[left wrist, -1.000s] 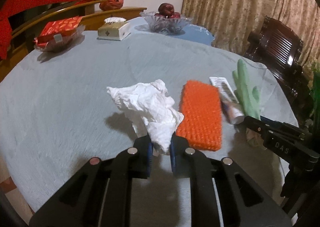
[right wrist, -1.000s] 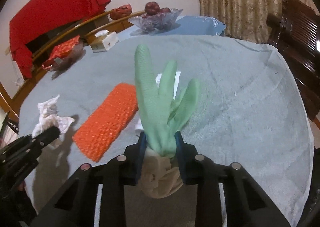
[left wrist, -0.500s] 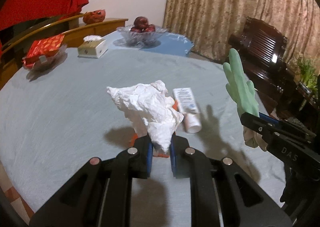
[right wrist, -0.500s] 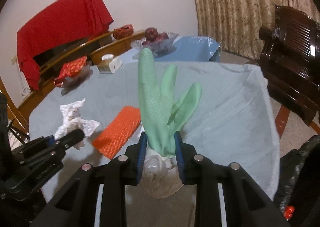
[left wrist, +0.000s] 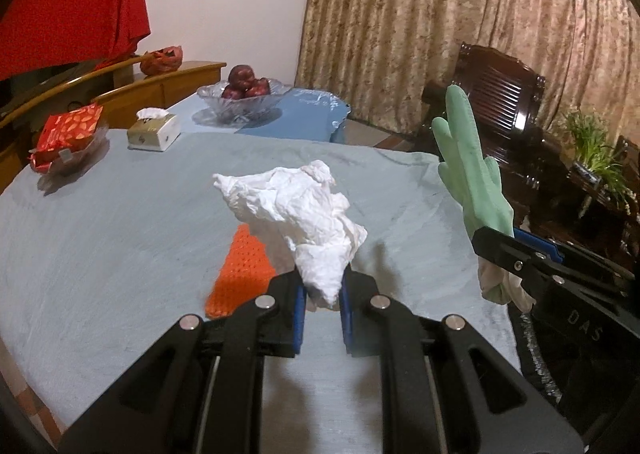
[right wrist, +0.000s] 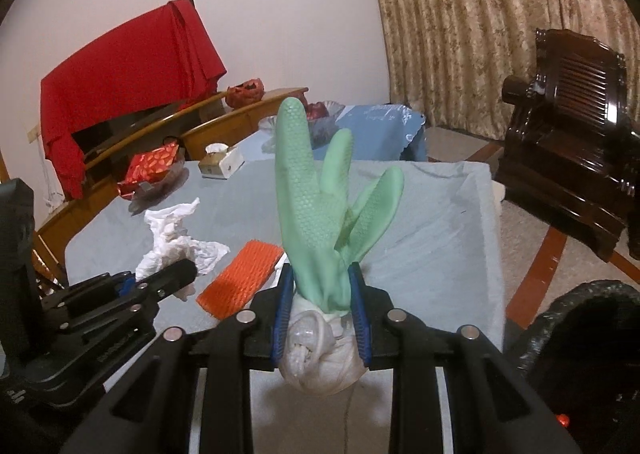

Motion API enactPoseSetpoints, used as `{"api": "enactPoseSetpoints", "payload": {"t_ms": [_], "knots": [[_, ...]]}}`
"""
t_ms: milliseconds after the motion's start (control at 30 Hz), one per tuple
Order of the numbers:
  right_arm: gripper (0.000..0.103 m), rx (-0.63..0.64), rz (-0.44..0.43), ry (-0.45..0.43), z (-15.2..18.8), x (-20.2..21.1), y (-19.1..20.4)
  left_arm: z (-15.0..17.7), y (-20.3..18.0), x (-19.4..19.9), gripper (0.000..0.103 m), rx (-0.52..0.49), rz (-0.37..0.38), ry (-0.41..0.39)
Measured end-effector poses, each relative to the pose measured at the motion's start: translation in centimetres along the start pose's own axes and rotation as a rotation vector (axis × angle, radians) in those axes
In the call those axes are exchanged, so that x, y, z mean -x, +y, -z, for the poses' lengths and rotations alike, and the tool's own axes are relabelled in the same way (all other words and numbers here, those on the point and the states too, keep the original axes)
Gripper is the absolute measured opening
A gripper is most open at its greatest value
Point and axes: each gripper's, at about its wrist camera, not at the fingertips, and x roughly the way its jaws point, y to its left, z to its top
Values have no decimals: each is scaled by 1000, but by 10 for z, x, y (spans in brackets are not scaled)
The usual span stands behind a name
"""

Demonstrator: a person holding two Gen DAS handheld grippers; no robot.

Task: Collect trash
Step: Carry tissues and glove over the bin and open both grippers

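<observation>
The left gripper is clamped tight on a crumpled white tissue: its blue-lined pads pinch the narrow lower tip, and the wrinkled, papery wad fans out above them, clear of the table. The right gripper is closed partway on a green rubber glove, squeezing it at the cuff. The glove stands nearly upright from the jaws, its long fingers splayed; its palm side is dimpled with a fine honeycomb grip pattern. Below the pads bulges a rolled, pale, cloth-like lining.

In the left wrist view the glove rises at 3 o'clock, well apart from the tissue. In the right wrist view the tissue and the left gripper sit at 9 o'clock.

The table is covered with a soft, matte grey-blue cloth. On it lies an orange pad, flat, oblong and knobbly, just beyond the left gripper's fingers toward 10 o'clock. Far across the table, at 11 o'clock, stand a tissue box and a shiny red foil packet on a clear dish. A cut-glass bowl of dark red fruit stands at 12 o'clock. A crinkled black bag shows at 4 o'clock in the right wrist view, beside the table.
</observation>
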Motion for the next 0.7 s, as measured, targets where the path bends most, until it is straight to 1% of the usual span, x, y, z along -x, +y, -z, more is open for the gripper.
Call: {"api": "enactPoseSetpoints", "payload": {"t_ms": [333, 700], "knots": [[27, -27, 43, -49, 7, 48, -22, -3, -39, 17, 13, -39, 56, -20], [27, -63, 133, -102, 19, 108, -61, 1, -106, 36, 13, -124, 165, -33]]}}
